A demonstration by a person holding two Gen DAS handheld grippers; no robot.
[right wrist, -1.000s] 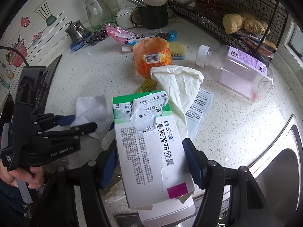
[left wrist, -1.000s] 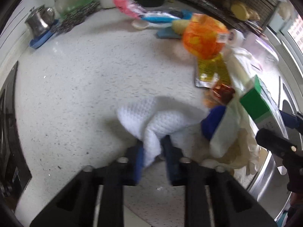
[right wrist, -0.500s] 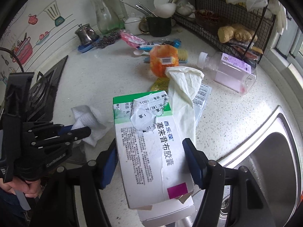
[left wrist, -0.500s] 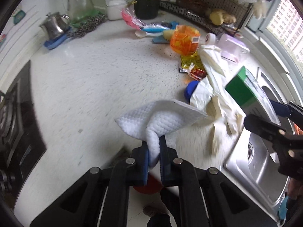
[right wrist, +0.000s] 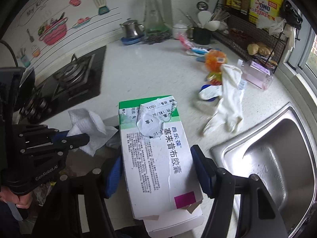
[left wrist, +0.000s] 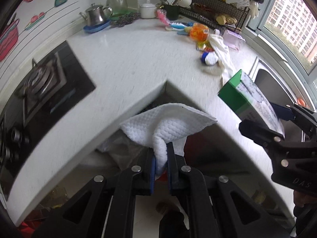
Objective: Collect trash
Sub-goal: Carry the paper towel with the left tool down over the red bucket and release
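My left gripper (left wrist: 160, 158) is pinched tight on a white, dimpled paper towel (left wrist: 168, 125), whose loose sheet fans out past my fingertips, over the inner corner of the countertop (left wrist: 128, 63). My right gripper (right wrist: 158, 170) clamps a flat cardboard medicine box (right wrist: 156, 158), green-banded, its label torn, between blue pads just beside the steel sink (right wrist: 273, 158). The countertop is white speckled stone; farther along it from the sink lies a limp cream glove (right wrist: 229, 99), perhaps rubber.
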